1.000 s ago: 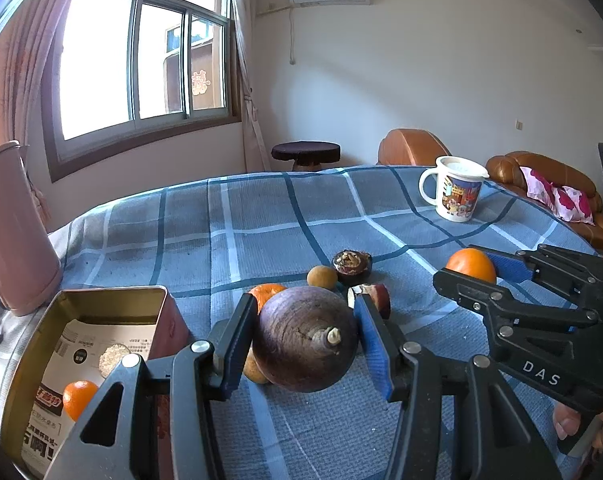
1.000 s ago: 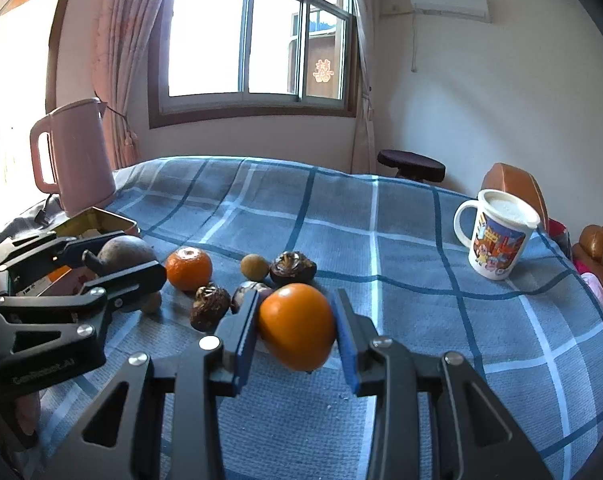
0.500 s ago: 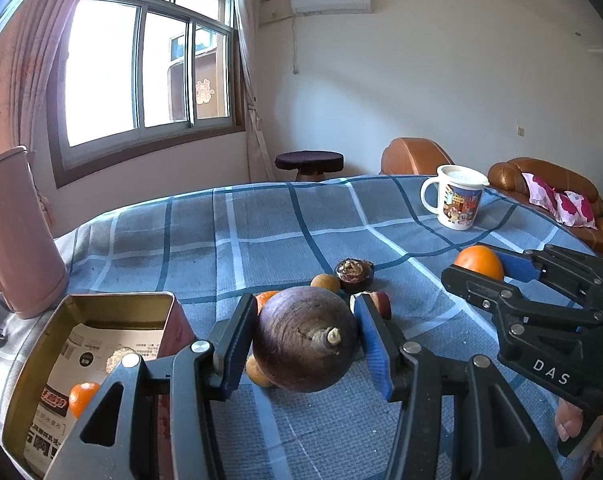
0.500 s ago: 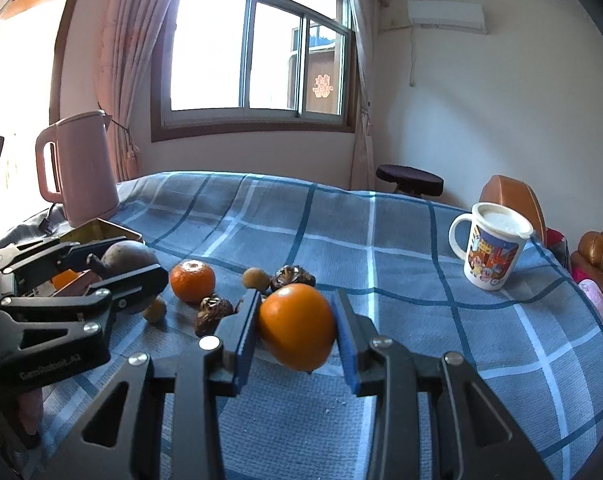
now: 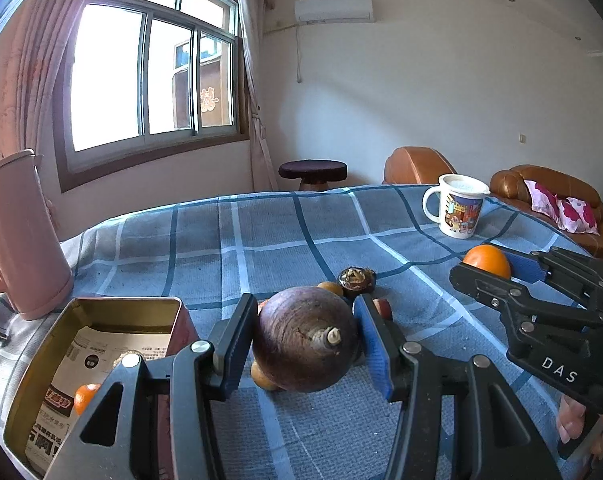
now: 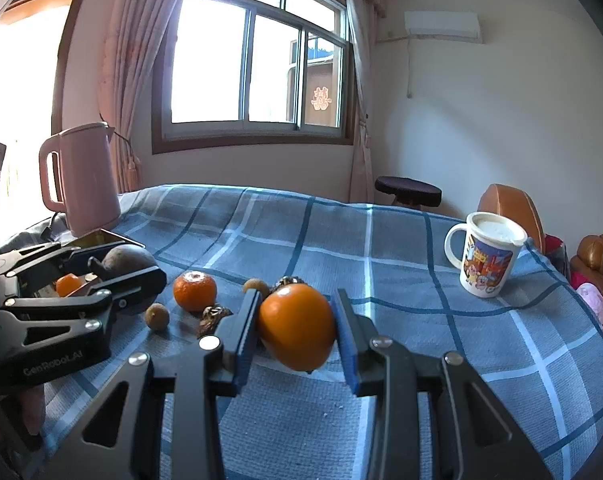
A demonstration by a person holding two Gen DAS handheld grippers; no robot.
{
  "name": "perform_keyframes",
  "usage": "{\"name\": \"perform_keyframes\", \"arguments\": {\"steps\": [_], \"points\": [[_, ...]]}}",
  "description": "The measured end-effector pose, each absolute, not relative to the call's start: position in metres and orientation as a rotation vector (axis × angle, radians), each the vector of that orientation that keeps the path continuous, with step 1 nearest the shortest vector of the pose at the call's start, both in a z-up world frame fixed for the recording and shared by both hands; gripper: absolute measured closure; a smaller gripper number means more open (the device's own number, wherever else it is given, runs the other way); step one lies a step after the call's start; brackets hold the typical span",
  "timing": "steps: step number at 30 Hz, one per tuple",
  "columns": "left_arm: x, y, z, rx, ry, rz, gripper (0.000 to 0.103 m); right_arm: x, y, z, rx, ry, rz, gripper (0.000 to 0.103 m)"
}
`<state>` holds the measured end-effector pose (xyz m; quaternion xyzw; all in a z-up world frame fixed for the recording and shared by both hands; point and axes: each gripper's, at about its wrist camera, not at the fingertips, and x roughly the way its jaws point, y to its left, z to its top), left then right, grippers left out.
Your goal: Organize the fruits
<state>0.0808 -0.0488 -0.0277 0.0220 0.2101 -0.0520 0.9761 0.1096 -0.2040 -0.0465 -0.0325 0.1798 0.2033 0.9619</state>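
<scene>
The dark purple round fruit [image 5: 305, 344], smooth-skinned with a pale stub of stem facing the camera, is clamped between the blue-padded fingers [image 5: 237, 344] of the left gripper [image 5: 301, 346], which is held level and low above the blue plaid desk [image 5: 261, 236], just right of the open gold tin [image 5: 33, 364]. In the right wrist view the same fruit shows at far left, close to the tin's edge. The right gripper [image 6: 297, 330] is likewise held level over the cloth, its fingers [image 6: 347, 332] clenched on a glossy orange fruit [image 6: 297, 326] (egg-shaped, with a small point at its lower end), raised clear of the desk. A small mandarin [image 5: 84, 397] lies inside the tin on printed paper. On the cloth between the two grippers sit a mandarin [image 6: 194, 290], two small brown round fruits [image 6: 157, 316], a shrivelled dark piece [image 6: 211, 318], and a dark fruit with an open, pale top [image 5: 356, 278]; a reddish piece [image 5: 383, 308] peeks out behind the left gripper's right finger. Farther off stand a pink kettle [image 6: 81, 178] near the tin and a cartoon-printed mug [image 6: 487, 260] toward the desk's right side, well apart from the fruit.
</scene>
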Motion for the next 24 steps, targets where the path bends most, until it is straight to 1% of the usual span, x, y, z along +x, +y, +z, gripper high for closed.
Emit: {"name": "perform_keyframes", "arguments": {"steps": [24], "points": [[0.071, -0.051, -0.024, 0.061, 0.364, -0.089, 0.051, 0.099, -0.211, -0.043, -0.047, 0.302, 0.405, 0.064]]}}
